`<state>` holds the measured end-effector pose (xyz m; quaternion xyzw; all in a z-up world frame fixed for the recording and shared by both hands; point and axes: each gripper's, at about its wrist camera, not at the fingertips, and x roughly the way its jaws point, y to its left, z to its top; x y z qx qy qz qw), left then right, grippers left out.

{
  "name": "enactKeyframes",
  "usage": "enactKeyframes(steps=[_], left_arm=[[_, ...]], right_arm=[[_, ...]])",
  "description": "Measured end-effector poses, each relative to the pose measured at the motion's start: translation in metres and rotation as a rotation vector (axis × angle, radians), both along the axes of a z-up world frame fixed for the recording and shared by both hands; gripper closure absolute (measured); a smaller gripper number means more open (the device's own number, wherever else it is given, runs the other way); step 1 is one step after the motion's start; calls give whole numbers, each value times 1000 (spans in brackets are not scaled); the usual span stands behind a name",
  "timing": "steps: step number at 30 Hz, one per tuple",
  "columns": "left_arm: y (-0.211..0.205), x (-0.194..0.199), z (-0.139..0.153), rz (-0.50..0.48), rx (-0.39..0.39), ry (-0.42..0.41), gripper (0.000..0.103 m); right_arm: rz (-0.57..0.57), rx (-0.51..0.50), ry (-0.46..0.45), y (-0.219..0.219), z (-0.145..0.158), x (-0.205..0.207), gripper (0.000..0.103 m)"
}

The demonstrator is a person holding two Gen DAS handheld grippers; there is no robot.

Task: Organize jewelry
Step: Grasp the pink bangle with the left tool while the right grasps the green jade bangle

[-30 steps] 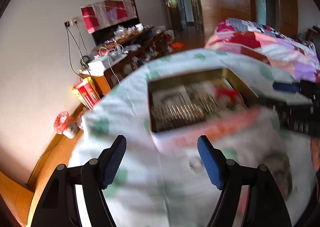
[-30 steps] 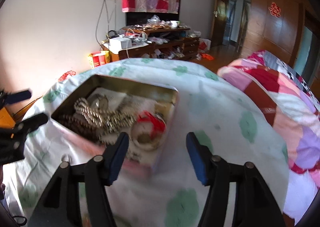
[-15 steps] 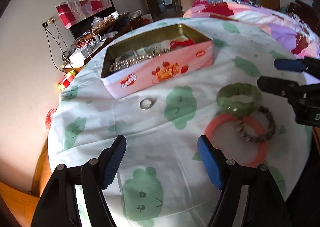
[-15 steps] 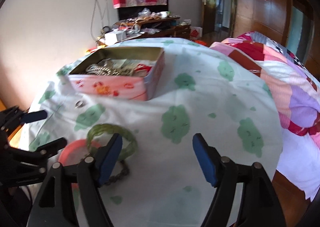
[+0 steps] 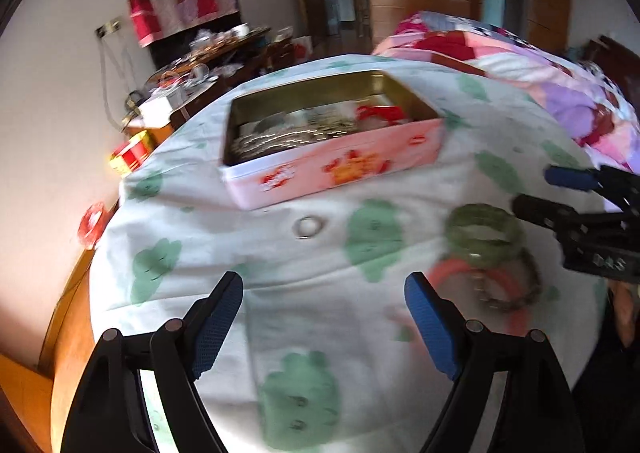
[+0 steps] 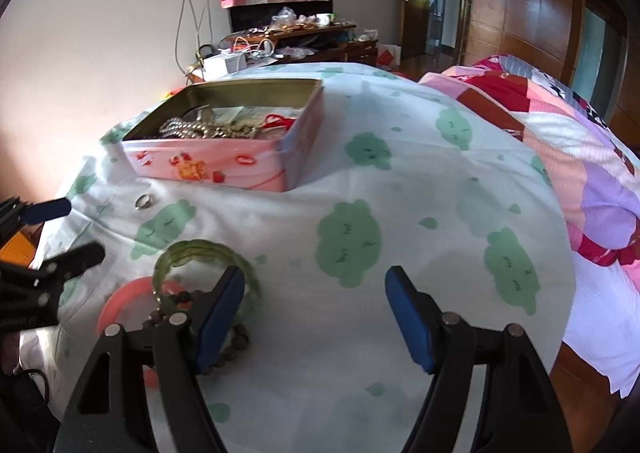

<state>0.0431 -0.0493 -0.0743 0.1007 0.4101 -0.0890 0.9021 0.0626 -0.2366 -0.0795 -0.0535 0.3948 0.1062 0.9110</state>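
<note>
A pink tin (image 5: 340,169) (image 6: 208,169) stands open on the cloth, with chains, beads and a red cord inside. In front of it lies a small silver ring (image 5: 307,226) (image 6: 144,201). A green bangle (image 5: 484,237) (image 6: 188,251), a pink bangle (image 5: 520,321) (image 6: 120,297) and a dark bead bracelet (image 5: 524,293) (image 6: 240,337) overlap in a pile nearer me. My left gripper (image 5: 322,281) (image 6: 80,229) hovers over bare cloth below the ring, jaws opening, nothing between them. My right gripper (image 6: 315,273) (image 5: 536,191) is open and empty, its left finger over the bangle pile.
The table wears a white cloth with green blobs (image 6: 348,241). A patchwork quilt on a bed (image 6: 580,125) lies close on the right. A cluttered wooden cabinet (image 6: 288,41) stands by the far wall. The table's left edge drops to the wooden floor (image 5: 68,317).
Both views pulled back from close over the tin, so the ring and the bangle pile came into sight. Both grippers' jaws stand a little wider than a second ago.
</note>
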Motion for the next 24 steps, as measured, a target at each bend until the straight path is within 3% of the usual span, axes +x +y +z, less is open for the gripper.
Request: enactKeyframes(steps=[6, 11, 16, 19, 22, 23, 24], left_arm=[[-21, 1, -21, -61, 86, 46, 20], [2, 20, -24, 19, 130, 28, 19], [37, 41, -26, 107, 122, 29, 19], [43, 43, -28, 105, 92, 30, 19], [38, 41, -29, 97, 109, 11, 20], [37, 41, -29, 95, 110, 8, 22], [38, 41, -29, 88, 100, 10, 25]], right_arm=[[6, 5, -6, 2, 3, -4, 28], [24, 4, 4, 8, -1, -3, 28], [19, 2, 12, 11, -5, 2, 28], [32, 4, 16, 15, -5, 5, 28], [55, -3, 21, 23, -6, 8, 28], [59, -10, 24, 26, -6, 9, 29], [62, -15, 26, 28, -7, 10, 37]])
